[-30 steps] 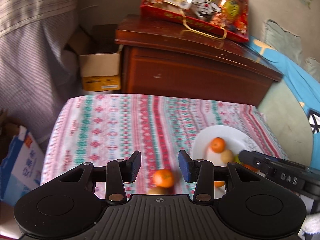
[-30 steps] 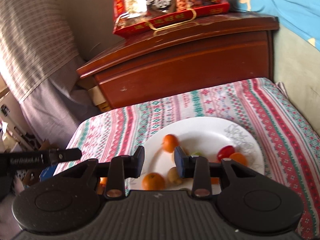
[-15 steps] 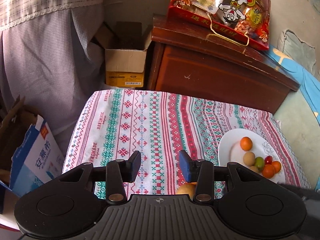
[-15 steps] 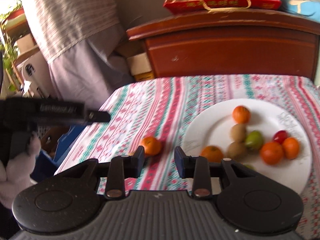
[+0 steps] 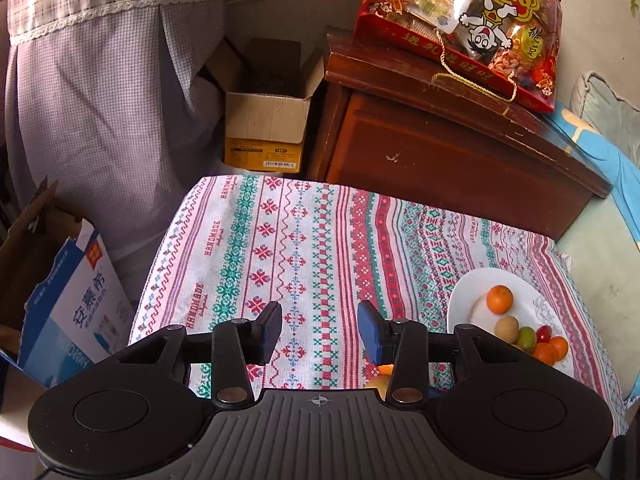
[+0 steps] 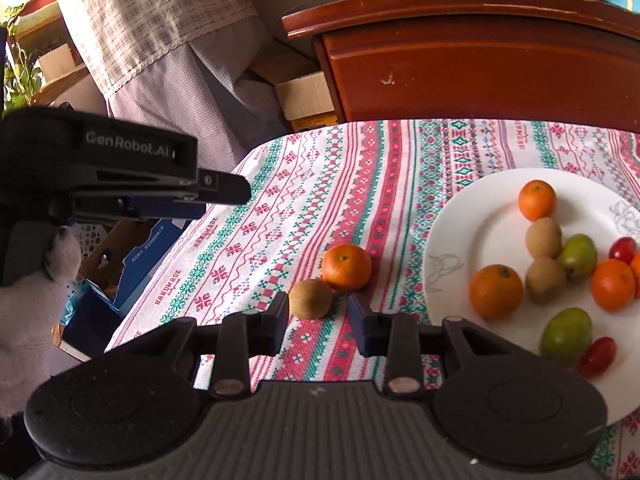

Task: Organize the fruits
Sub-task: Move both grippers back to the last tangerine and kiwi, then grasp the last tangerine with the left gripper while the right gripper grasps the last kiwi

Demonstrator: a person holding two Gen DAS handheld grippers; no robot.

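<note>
A white plate [image 6: 472, 216] on the patterned cloth holds several fruits: oranges, kiwis, green fruits and cherry tomatoes. A loose orange [image 6: 346, 267] and a loose kiwi [image 6: 310, 298] lie on the cloth left of the plate. My right gripper [image 6: 318, 320] is open and empty, its fingertips just in front of the kiwi. My left gripper [image 5: 320, 330] is open and empty above the cloth; the plate [image 5: 468, 300] is to its right, and the loose fruits [image 5: 382, 378] peek out behind its right finger. The left gripper also shows from the side in the right wrist view [image 6: 224, 190].
A brown wooden cabinet [image 5: 440, 160] with a red snack bag [image 5: 468, 20] on top stands behind the table. Cardboard boxes [image 5: 264, 132] sit on the floor at the back, a blue-white carton [image 5: 76, 304] at the left. A checked curtain [image 5: 100, 100] hangs at the left.
Both grippers have pulled back and up from the plate. The right view has swung left, so the loose orange and kiwi now lie just ahead of its fingertips. Both stay open.
</note>
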